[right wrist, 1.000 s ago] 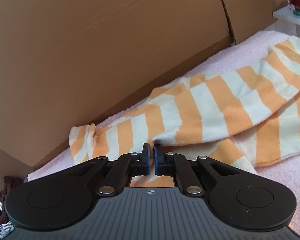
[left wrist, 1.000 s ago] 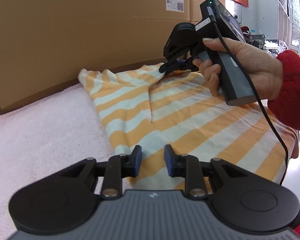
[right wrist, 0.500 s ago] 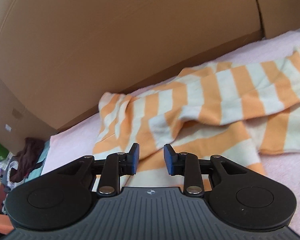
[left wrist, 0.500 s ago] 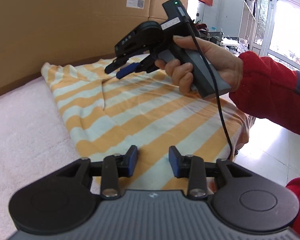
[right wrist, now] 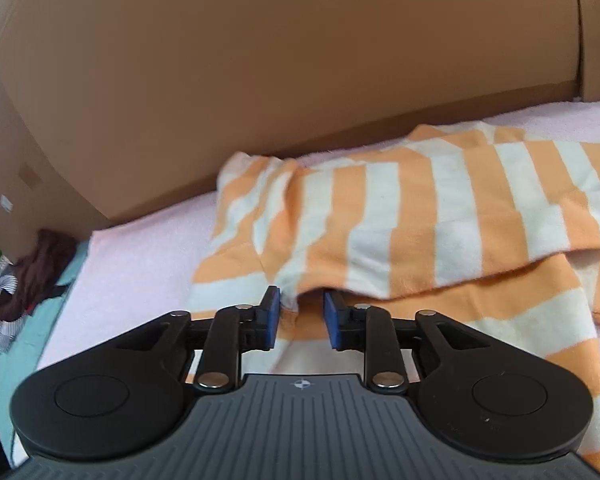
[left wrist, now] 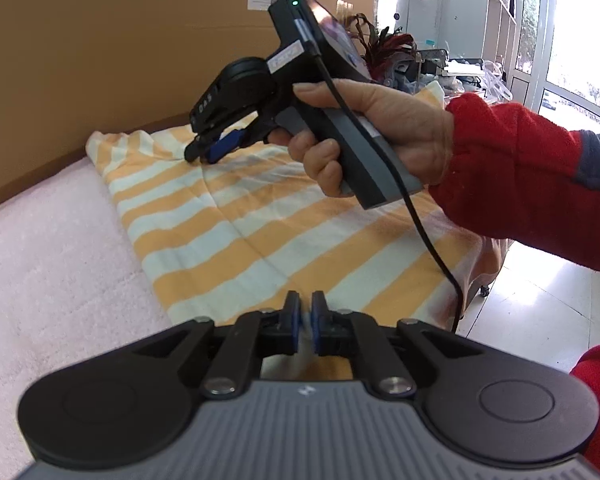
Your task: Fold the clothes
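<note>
I see a tall brown cardboard wall [right wrist: 284, 60] closing off the far side, with the pink terry-covered counter [left wrist: 48, 264] bare to the left and its edge dropping to the floor on the right. The orange-and-white striped garment [left wrist: 284, 236] lies spread flat across the counter. My left hand-held gripper [left wrist: 305, 322] has just been closing to a narrow slit at the garment's near hem, though I cannot tell if cloth is pinched. My right hand-held gripper [right wrist: 300, 320] stands partly open, its jaws having just eased inward, with a folded edge just beyond the pads.
</note>
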{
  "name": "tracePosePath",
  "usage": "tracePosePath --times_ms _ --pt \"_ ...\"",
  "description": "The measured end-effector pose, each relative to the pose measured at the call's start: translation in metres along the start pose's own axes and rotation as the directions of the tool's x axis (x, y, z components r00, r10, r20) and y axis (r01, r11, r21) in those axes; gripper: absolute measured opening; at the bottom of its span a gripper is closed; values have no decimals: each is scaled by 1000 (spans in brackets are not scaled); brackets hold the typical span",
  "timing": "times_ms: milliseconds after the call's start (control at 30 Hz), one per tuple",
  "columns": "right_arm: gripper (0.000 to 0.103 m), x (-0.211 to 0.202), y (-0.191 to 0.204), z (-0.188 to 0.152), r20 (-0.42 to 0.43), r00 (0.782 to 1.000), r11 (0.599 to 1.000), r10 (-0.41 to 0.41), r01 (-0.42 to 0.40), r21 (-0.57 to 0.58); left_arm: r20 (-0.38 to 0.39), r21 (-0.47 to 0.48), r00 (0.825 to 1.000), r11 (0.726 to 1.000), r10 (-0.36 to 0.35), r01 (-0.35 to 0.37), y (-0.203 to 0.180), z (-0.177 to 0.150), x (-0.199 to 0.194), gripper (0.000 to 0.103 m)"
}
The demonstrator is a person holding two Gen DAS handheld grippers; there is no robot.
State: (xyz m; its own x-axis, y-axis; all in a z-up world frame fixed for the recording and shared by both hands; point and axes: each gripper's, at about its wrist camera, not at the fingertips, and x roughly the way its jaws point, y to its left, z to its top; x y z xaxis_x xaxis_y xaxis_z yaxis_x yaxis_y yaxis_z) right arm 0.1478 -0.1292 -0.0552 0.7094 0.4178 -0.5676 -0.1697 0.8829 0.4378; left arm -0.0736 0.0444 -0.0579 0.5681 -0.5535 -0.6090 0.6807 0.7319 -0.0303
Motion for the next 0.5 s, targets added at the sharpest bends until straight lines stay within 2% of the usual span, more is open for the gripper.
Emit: tracePosePath --times_ms 67,100,133,167,200,233,300,333,367,433,467,500 --pt "26 -20 0 -4 41 998 999 -41 41 -14 10 0 1000 1000 -29 29 -3 -3 -4 21" --pt "26 -32 2 -6 71 997 999 -31 33 -24 11 6 999 999 -33 33 -6 -5 -3 24" --pt "26 -40 4 -9 76 997 999 14 -12 -30 12 13 999 999 -34 34 -9 -6 -2 27" --pt "26 -48 7 -12 74 995 997 67 -65 -33 13 20 999 999 -35 34 -13 -7 0 35" --pt "25 -49 11 -16 37 988 989 149 -148 -30 13 28 999 999 -39 38 -17 -8 1 42" --pt "25 -48 15 -20 -10 971 971 238 -238 -22 11 35 999 999 -33 33 -20 -7 2 42" --pt "25 -36 26 -32 -107 935 941 338 -339 5 3 36 1000 999 -20 19 -23 -6 0 42" --pt "25 -30 32 -38 -144 936 945 322 -327 -9 1 30 1000 999 -17 17 -23 -7 -2 42" --pt "25 -25 35 -43 -150 952 959 268 -279 -52 -1 25 1000 1000 -15 15 -23 -8 -5 40" --pt "2 -23 36 -50 -122 978 975 170 -185 -120 -6 7 1000 1000 -10 10 -25 -15 -13 40" --pt "1 -27 33 -51 -92 986 980 138 -150 -131 -1 -1 1000 1000 -13 13 -25 -19 -19 40" --pt "3 -34 30 -51 -79 987 982 142 -150 -119 6 -8 1000 1000 -18 18 -25 -23 -26 40"
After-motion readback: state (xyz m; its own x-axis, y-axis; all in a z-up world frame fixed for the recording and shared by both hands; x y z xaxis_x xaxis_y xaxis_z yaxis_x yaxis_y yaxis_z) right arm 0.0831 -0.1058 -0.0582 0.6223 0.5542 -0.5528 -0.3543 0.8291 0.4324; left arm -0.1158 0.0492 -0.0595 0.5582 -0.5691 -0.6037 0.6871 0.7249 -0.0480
